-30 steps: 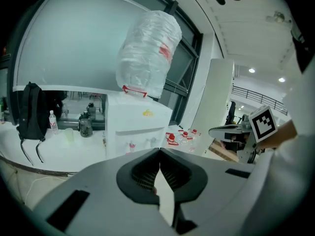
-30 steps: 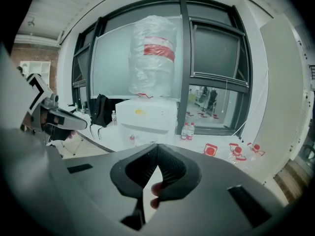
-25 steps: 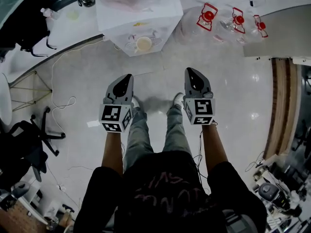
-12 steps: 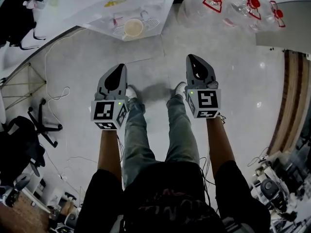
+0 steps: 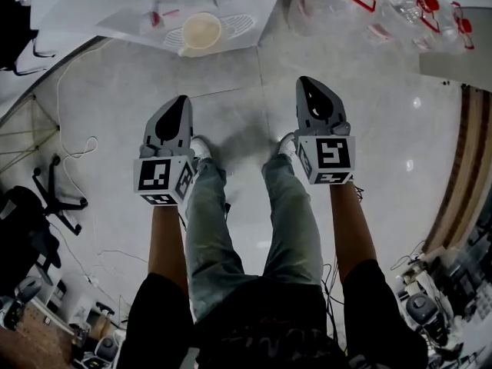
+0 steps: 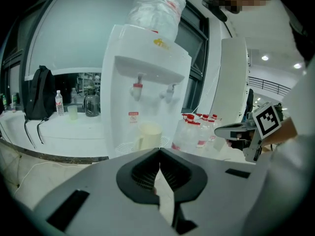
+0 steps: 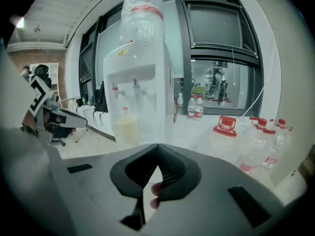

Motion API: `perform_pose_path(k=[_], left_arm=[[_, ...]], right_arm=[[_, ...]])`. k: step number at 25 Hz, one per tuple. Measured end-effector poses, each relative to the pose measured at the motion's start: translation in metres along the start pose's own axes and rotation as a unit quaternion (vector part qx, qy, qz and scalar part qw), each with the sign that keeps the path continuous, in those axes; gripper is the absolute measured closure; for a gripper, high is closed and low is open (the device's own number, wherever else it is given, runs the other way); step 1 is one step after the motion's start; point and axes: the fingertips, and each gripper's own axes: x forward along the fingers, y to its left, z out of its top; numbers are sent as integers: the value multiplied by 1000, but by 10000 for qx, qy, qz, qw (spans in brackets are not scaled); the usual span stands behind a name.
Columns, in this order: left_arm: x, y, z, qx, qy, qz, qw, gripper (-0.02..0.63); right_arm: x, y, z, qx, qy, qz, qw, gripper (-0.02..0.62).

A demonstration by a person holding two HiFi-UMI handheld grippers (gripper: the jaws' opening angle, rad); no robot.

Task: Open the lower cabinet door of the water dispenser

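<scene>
The dispenser point(image 6: 147, 77) stands on the floor point(image 5: 231, 106) in front of the person, at the top edge of the head view. Its lower door is hidden behind the gripper bodies in both gripper views, and it cannot be seen from above. A cup point(image 5: 201, 31) sits on the drip tray point(image 5: 242, 25) under the taps. Bottles point(image 7: 227, 127) with red caps stand on the floor just beside the dispenser, to its right. The left gripper point(image 5: 181, 102) and right gripper point(image 5: 306, 81) are held side by side, both pointing at the dispenser and apart from it. Each gripper's fingers point(image 6: 140, 171) are together, with nothing between them. The person's legs point(image 5: 284, 221) and shoes point(image 5: 201, 148) show between the grippers.
</scene>
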Motion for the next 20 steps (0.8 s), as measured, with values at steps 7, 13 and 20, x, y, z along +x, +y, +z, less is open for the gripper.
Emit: perform_pose_path(k=[7,13,20], left_arm=[[46,27,-44,14,-130,125,9998,595],[81,41,-78,84,-247,113,9996,595],[123,62,-127,143,-326,143,9993,595]], right_arm=[[50,-7,-51,-134,-68,75,9999,583],[89,-13,-84,-171,-204,85,9996,583],[138,-18,-132,-194,-237,117,9995,583]])
